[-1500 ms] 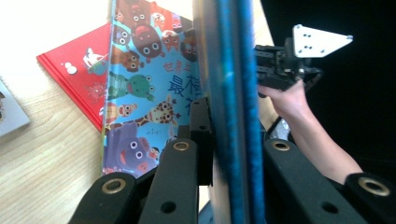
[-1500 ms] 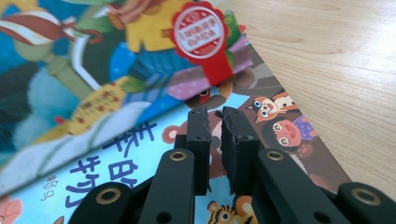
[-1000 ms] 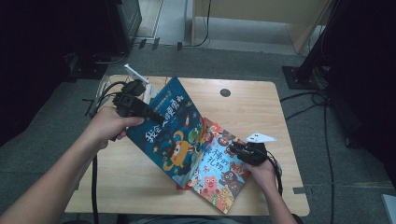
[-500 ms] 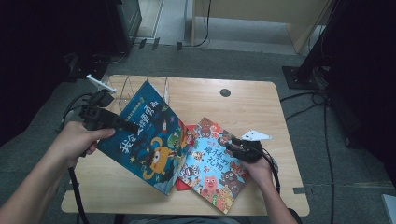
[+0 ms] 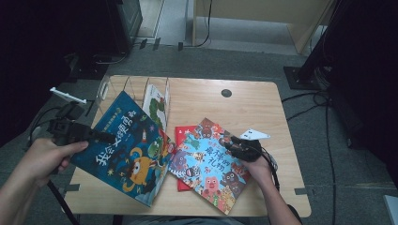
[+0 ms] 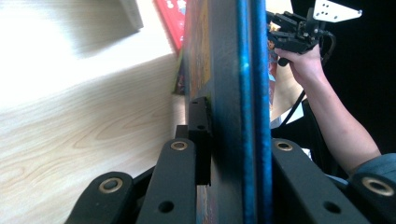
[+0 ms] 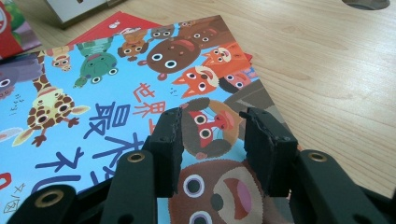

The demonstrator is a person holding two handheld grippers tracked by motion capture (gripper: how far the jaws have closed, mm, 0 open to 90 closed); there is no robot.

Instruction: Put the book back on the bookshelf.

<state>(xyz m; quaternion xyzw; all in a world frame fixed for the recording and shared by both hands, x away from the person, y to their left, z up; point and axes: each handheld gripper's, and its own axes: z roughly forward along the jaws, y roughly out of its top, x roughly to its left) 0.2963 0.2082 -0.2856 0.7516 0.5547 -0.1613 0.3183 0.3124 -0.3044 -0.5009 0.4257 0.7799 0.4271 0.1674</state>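
A dark blue picture book (image 5: 124, 150) hangs tilted over the table's left half, its lower corner near the front edge. My left gripper (image 5: 101, 137) is shut on its left edge, and the left gripper view shows the book (image 6: 233, 56) edge-on between the jaws of that gripper (image 6: 233, 121). A light blue animal book (image 5: 206, 164) lies flat at centre right on top of a red book (image 5: 180, 133). My right gripper (image 5: 230, 143) rests over its right edge. Its jaws (image 7: 212, 126) have just been opening and stand apart above the cover (image 7: 93, 102), gripping nothing.
A wire book rack (image 5: 136, 86) stands at the table's back left with a white and green book (image 5: 157, 103) leaning in it. A round cable hole (image 5: 226, 93) sits at the back middle of the wooden table (image 5: 263, 108). Cables trail on the floor around it.
My left gripper has carried the dark blue book leftward, off the light blue book, which is now uncovered. The right hand has stayed in place.
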